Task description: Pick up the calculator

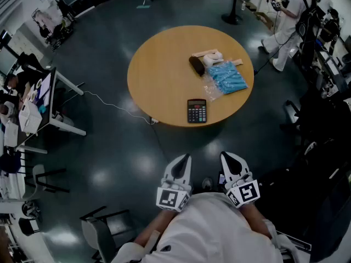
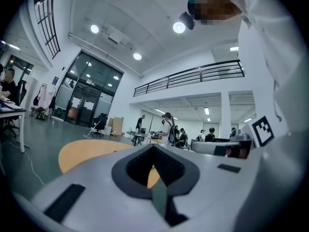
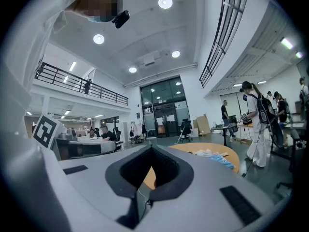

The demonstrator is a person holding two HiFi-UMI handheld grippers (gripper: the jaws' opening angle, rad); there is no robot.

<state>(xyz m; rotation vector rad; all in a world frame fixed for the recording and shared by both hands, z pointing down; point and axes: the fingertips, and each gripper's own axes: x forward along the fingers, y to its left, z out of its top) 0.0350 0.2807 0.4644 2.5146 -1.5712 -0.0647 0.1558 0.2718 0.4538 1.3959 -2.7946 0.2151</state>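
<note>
A black calculator (image 1: 197, 111) lies flat near the front edge of the round wooden table (image 1: 159, 75). Both grippers hover well short of the table, held close to the person's body over the floor. My left gripper (image 1: 185, 158) is shut with nothing in it, its tips met in the left gripper view (image 2: 153, 149). My right gripper (image 1: 225, 156) is also shut and empty, jaws together in the right gripper view (image 3: 150, 149). The calculator does not show in either gripper view.
On the table's far right lie a blue plastic packet (image 1: 227, 77), a dark pouch (image 1: 197, 64) and a pale object (image 1: 211, 56). A cable (image 1: 109, 104) runs across the floor to the table. Desks (image 1: 55, 100) stand left; a person (image 1: 288, 21) stands at the back right.
</note>
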